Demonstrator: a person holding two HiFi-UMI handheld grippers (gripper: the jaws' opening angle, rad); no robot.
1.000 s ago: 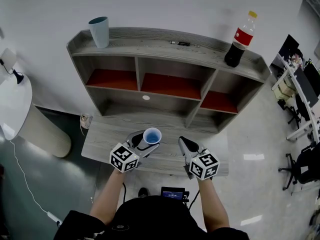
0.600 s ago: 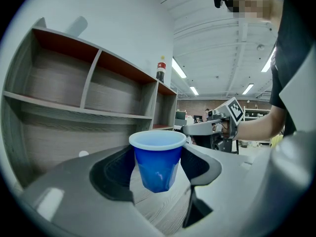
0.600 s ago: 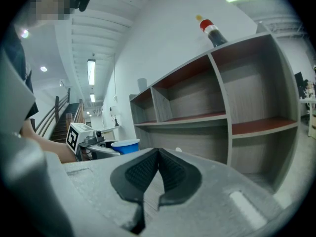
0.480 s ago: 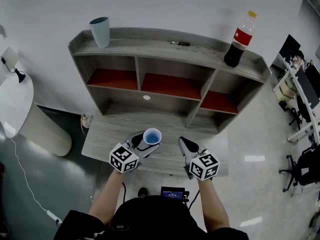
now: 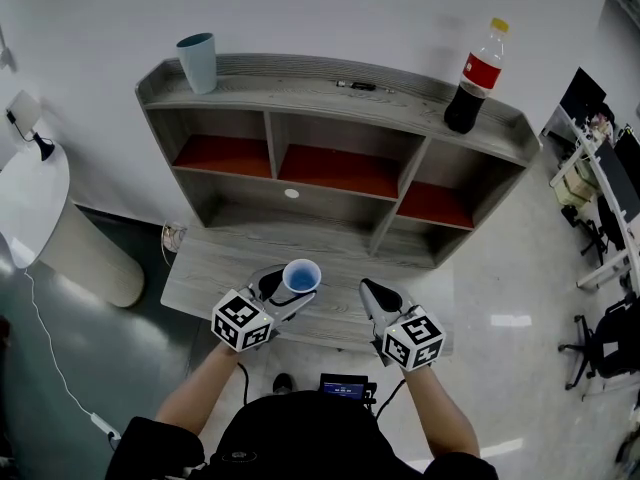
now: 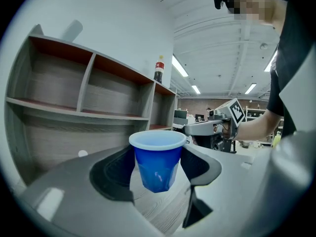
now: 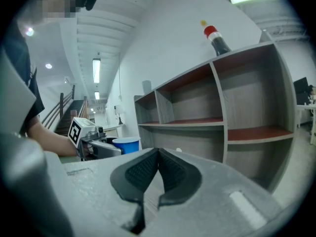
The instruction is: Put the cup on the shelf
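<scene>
A blue cup with a white rim stands upright between the jaws of my left gripper, held just above the grey desk. In the left gripper view the cup hangs clear of the wood, both pads pressed on its sides. My right gripper hovers to the right of it, shut with nothing between its jaws. The grey shelf unit with red-floored compartments rises behind the desk.
A teal cup stands on the shelf's top board at the left, a cola bottle at the right. A small dark object lies mid-top. A round white table is at the left, office chairs at the right.
Both grippers have drifted slightly toward me and lower in the head view; the cup stays held in the left one.
</scene>
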